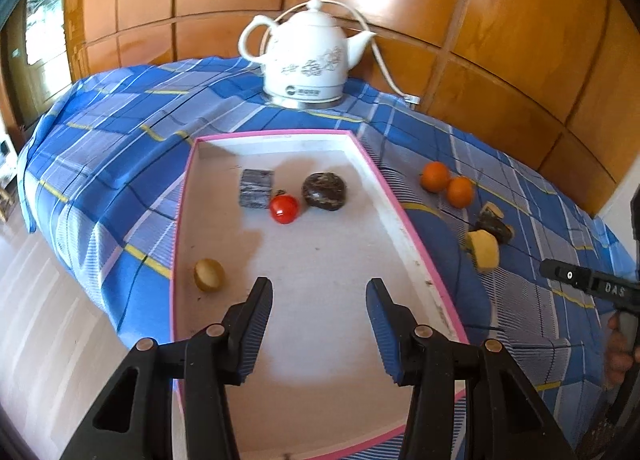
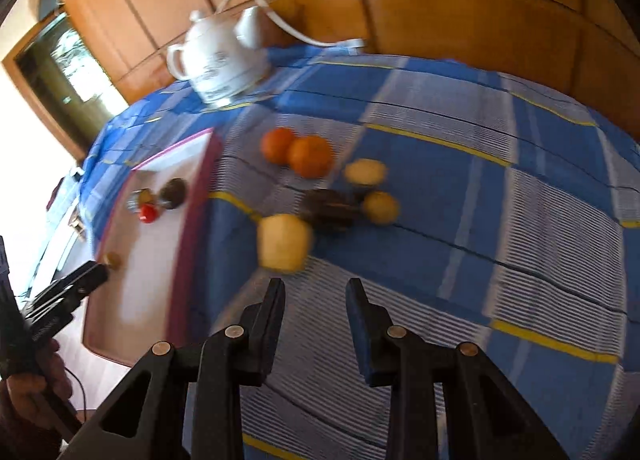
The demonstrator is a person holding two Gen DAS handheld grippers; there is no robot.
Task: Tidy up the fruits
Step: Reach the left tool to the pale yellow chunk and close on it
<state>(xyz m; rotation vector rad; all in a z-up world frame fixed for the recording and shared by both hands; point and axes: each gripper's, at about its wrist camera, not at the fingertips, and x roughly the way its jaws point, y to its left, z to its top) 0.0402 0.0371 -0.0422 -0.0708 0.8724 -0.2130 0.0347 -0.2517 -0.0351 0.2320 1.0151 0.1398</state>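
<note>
A pink-rimmed white tray (image 1: 408, 215) holds a red tomato (image 1: 284, 208), a dark round stone-like piece (image 1: 324, 191), a grey block (image 1: 256, 187) and a small brownish-green fruit (image 1: 209, 275). My left gripper (image 1: 319, 292) hovers open over the tray's near end, nothing between its fingers. On the cloth right of the tray lie two oranges (image 2: 298, 151), a yellow fruit (image 2: 285, 242), a dark piece (image 2: 330, 207) and two smaller yellow fruits (image 2: 380, 207). My right gripper (image 2: 315, 291) is open just short of the yellow fruit, holding nothing.
A white kettle (image 1: 306, 57) with its cord stands at the back of the blue plaid cloth (image 2: 480, 187), before a wooden panel wall. The tray (image 2: 188, 215) lies left of the loose fruits. A hand holds the left gripper (image 2: 76, 284) at the right wrist view's left edge.
</note>
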